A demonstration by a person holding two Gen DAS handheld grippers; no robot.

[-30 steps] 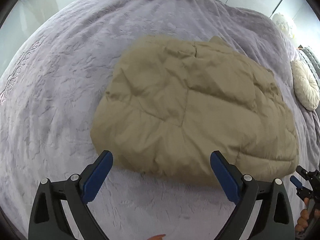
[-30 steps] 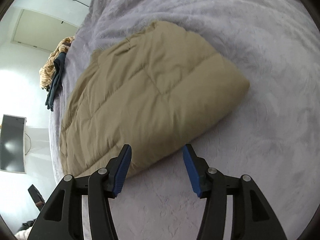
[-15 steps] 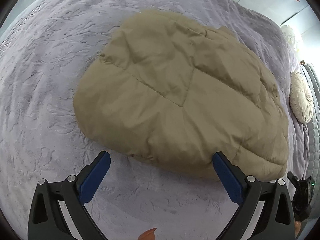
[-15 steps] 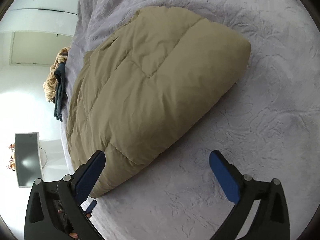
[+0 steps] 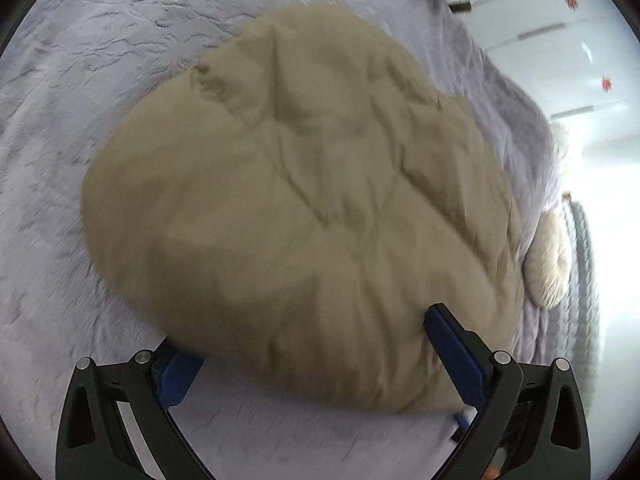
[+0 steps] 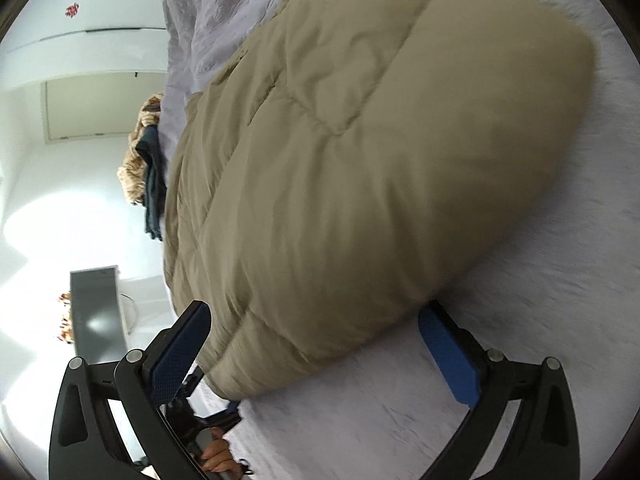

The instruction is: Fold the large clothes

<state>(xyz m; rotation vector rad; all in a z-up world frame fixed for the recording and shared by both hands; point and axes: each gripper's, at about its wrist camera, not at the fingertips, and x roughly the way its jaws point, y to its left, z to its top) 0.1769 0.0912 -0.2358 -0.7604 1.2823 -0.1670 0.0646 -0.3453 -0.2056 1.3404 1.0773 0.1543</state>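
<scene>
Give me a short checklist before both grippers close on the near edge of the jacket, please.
1. Left gripper open: ok, jaws wide.
2. Right gripper open: ok; its jaws have just been opening.
3. Jacket edge between the left jaws: ok, one pad partly under it.
4. Jacket edge between the right jaws: ok, but the pads do not press yet.
5. Jacket already folded into a bundle on the bed: ok.
6. All layers caught in each grip: cannot tell, the picture is blurred.

Folded tan quilted coat (image 5: 304, 208) on bed (image 5: 60, 120)
</scene>
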